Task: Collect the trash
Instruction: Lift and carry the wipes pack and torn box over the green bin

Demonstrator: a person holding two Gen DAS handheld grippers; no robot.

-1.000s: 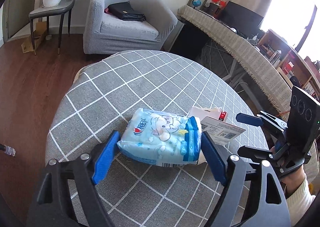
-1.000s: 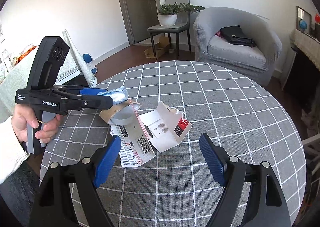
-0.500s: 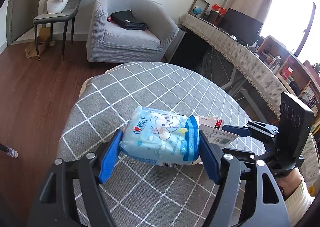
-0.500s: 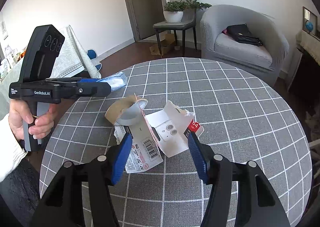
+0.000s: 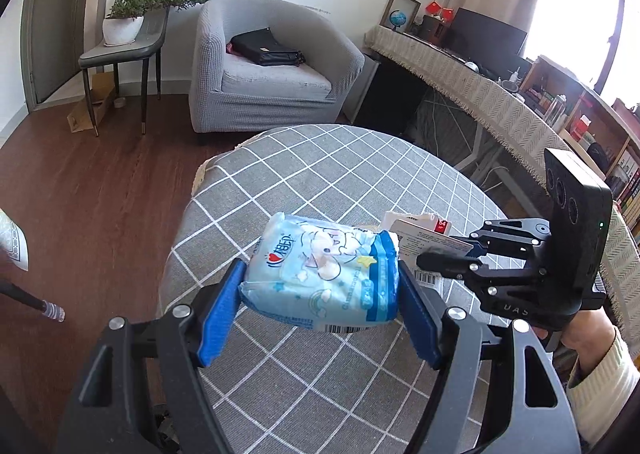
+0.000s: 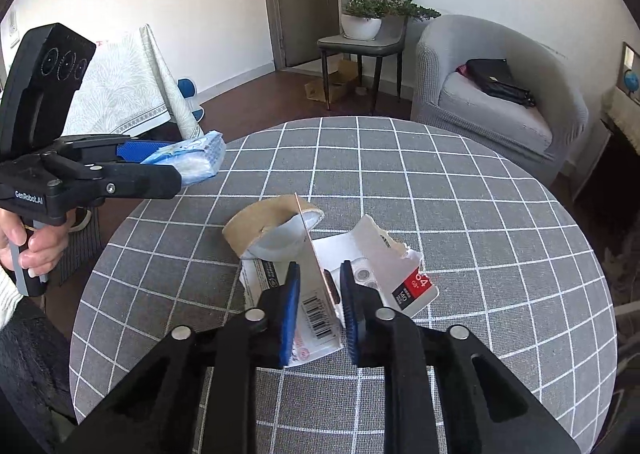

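My left gripper is shut on a light blue tissue pack and holds it above the round table's left edge; the pack also shows in the right wrist view. My right gripper has its jaws nearly closed around the upright flap of torn white card packaging with a barcode and red label, on the grey checked tablecloth. A thin gap shows on each side of the flap. An empty brown tape roll core lies just behind it.
A grey armchair with a black bag stands beyond the table. A grey chair holds a potted plant. A long cloth-covered desk runs along the right. Wooden floor lies to the left.
The left gripper has lifted the tissue pack up and away to the left. The right gripper has moved onto the card packaging and closed its jaws around the flap.
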